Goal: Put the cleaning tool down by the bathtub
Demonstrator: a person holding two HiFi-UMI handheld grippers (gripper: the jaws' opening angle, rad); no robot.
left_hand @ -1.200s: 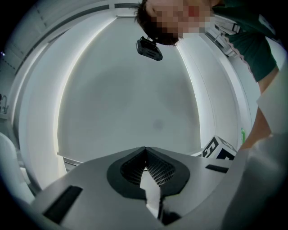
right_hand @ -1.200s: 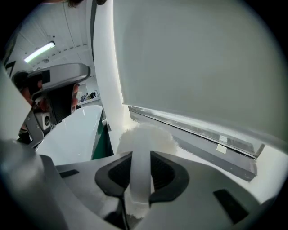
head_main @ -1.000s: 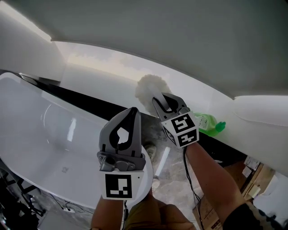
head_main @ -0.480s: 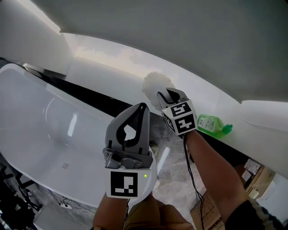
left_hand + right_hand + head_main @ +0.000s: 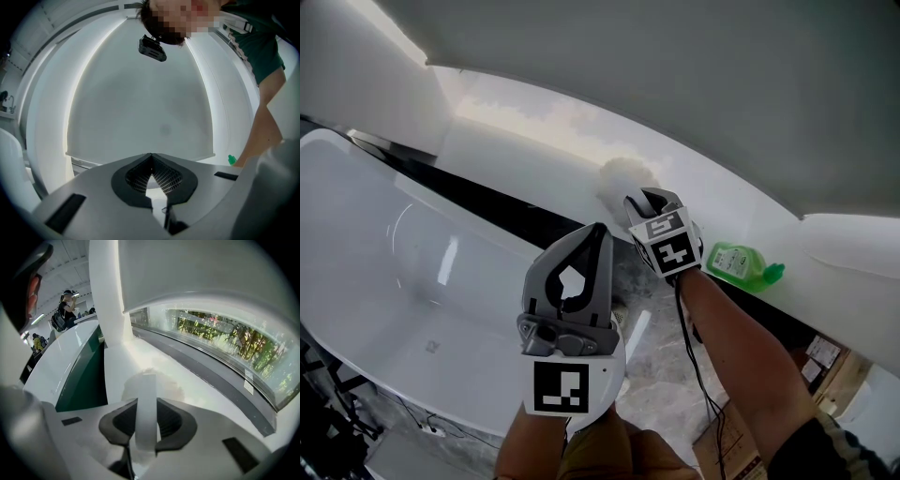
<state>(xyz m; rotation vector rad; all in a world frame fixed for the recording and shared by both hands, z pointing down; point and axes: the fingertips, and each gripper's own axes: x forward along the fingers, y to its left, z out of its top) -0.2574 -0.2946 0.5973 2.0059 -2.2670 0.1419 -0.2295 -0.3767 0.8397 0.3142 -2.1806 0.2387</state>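
- Nearest, at 6 o'clock in the head view, the left tongs (image 5: pixel 594 234) are pressed together with nothing between them. They point out over the gap between tub and wall and have no part in this step, so they are best kept out of the way.
- Just beyond, at about 1 o'clock from them, the right tongs (image 5: pixel 643 200) tilt steeply downward and pinch the flat white handle (image 5: pixel 146 404) of the cleaning tool.
- The tool's fluffy head (image 5: pixel 626 175) hangs ahead of the right tongs, at 12 o'clock, right over the white ledge (image 5: pixel 525 159) that runs behind the bathtub (image 5: pixel 384 262). Whether it already touches the ledge cannot be told.
- The step in hand looks like the final lowering. Ease down until the head bears on the ledge, then lay the handle flat before spreading the tongs, or the tool may tip into the dark gap beside the tub.
- A green bottle (image 5: pixel 734 262) lies on the ledge at 3 o'clock, near but apart, so keep the handle's swing away from it.
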